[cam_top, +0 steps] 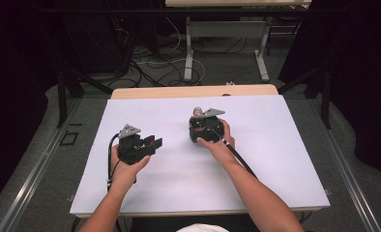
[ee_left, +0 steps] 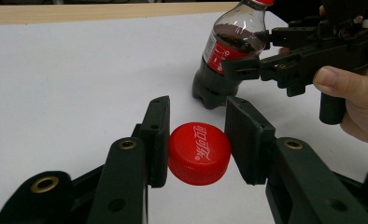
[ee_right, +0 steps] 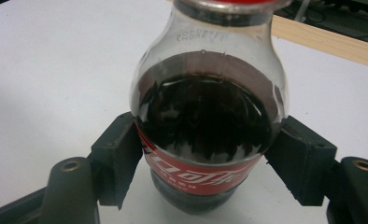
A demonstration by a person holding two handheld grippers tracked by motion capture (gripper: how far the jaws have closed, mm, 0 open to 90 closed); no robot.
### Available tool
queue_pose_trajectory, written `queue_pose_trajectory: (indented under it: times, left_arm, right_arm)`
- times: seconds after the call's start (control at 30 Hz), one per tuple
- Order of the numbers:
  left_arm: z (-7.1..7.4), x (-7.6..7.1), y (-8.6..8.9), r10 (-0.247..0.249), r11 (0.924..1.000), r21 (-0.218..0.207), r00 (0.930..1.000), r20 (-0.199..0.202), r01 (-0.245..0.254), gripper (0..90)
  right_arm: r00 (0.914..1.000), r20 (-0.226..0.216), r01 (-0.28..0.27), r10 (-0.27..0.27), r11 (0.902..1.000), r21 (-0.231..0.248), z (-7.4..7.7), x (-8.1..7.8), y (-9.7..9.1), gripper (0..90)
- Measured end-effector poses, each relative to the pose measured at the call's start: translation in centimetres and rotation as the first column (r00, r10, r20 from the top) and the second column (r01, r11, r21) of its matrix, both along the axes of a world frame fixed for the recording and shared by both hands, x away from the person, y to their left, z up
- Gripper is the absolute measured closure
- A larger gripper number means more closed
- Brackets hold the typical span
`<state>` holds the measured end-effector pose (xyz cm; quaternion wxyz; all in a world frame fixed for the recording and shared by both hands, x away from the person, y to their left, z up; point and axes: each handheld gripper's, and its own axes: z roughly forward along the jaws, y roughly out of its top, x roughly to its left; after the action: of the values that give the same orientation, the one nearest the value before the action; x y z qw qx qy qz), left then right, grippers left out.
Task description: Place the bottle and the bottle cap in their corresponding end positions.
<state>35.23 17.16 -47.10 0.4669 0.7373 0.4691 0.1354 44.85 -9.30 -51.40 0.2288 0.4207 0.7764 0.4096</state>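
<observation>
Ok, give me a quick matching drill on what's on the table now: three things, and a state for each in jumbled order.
Things:
1. red cap
2. cola bottle
3. white table cover

States:
A. standing upright, gripped at the label by the right gripper
B. lying flat under everything
C. held between the jaws of the left gripper

Pairs: 1-C, 2-A, 3-B
</observation>
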Motion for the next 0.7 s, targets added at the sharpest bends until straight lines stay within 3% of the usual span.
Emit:
queue_pose_trajectory:
  times: [0.47, 0.7]
  left_arm:
    - [-0.12, 0.03, -0.01, 0.007, 0.9999, -0.007, 1.0, -0.002, -0.007, 62.1]
    - [-0.26, 0.11, 0.02, 0.004, 1.0, -0.007, 1.0, -0.003, -0.004, 62.0]
  right_arm:
    - [0.9999, 0.006, -0.014, 0.014, 0.9999, -0.005, -0.15, 0.07, 0.03, 27.9]
    - [0.9997, -0.026, -0.001, 0.002, 0.9996, 0.028, -0.24, 0.29, -0.36, 20.4]
